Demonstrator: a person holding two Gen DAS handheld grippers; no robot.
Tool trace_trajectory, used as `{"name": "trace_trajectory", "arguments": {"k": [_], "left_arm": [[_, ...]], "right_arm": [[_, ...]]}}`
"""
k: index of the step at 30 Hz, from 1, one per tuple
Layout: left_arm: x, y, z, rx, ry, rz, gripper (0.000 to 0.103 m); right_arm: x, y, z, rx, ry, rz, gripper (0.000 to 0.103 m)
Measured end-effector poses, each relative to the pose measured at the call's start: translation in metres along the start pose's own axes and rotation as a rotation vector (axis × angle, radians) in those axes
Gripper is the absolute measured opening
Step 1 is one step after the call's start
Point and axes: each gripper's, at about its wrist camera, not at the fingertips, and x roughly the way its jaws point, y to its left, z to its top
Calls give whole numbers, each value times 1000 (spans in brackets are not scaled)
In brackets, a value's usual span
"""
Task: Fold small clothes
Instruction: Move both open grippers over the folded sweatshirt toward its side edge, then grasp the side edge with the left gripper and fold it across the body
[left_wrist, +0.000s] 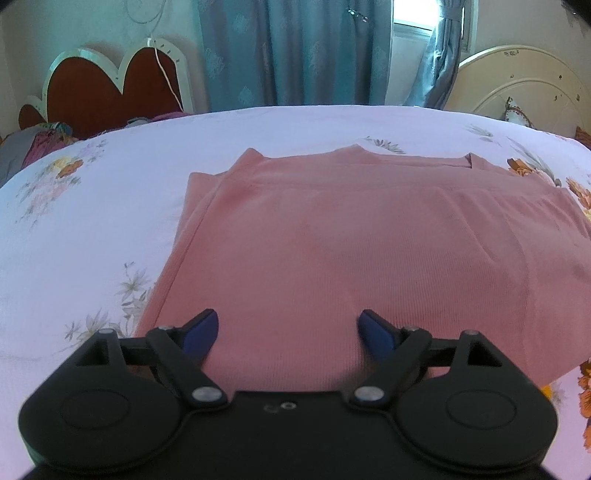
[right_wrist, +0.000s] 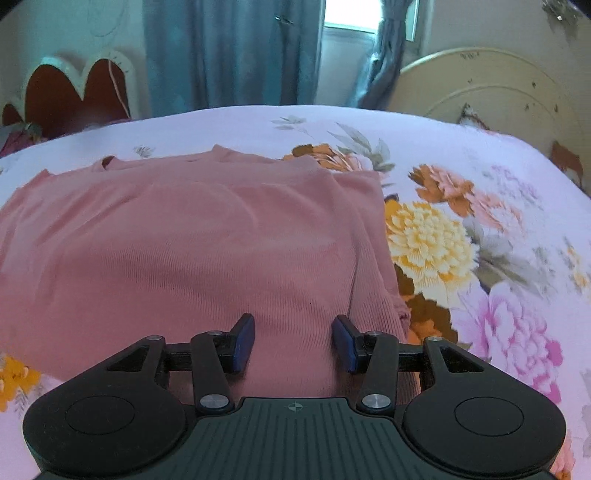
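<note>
Left tool (left_wrist: 288, 334) is spread wide, its blue pads (left_wrist: 201, 332) well apart with nothing pinched between them; only the near part of the pink garment (left_wrist: 314, 251) shows in the gap, and whether the pad tips rest on the cloth or hang just above it, I cannot tell. Ahead of this tool the garment lies flat on the flowered bedsheet (left_wrist: 92, 221), folded, with one layer's edge running across beyond the tips and the garment's left edge running just outside the left pad. Over to the right tool (right_wrist: 293, 341): its jaws stand about half apart, blue pads (right_wrist: 243, 341) either side of a strip of the same pink garment (right_wrist: 184, 240), not clamped on it. The garment's right edge falls just outside the right pad, and big printed flowers on the bedsheet (right_wrist: 498, 240) spread off to this tool's right. Beyond the bed, past both tools, hang blue curtains (left_wrist: 295, 51).
</note>
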Motion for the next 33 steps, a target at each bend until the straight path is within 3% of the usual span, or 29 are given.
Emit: {"name": "trace_trajectory", "arguments": {"k": [6, 14, 25, 27, 28, 31, 33], "left_arm": [[-13, 6, -2, -11, 20, -13, 82], [-30, 15, -3, -53, 45, -32, 83], [-45, 40, -20, -221, 129, -106, 88], [-46, 47, -28, -279, 148, -129, 88], [-46, 50, -33, -316, 159, -143, 88], [-43, 61, -46, -420, 181, -185, 88], [-41, 64, -51, -453, 152, -208, 88]], "right_arm": [[-18, 10, 9, 60, -6, 78, 46], [-38, 52, 28, 11, -53, 174, 46], [-32, 93, 37, -5, -55, 261, 47], [-31, 96, 38, -2, -58, 268, 58], [-31, 98, 38, 2, -69, 268, 72], [-31, 103, 39, -11, -85, 268, 73], [-31, 107, 40, -22, -99, 261, 73]]}}
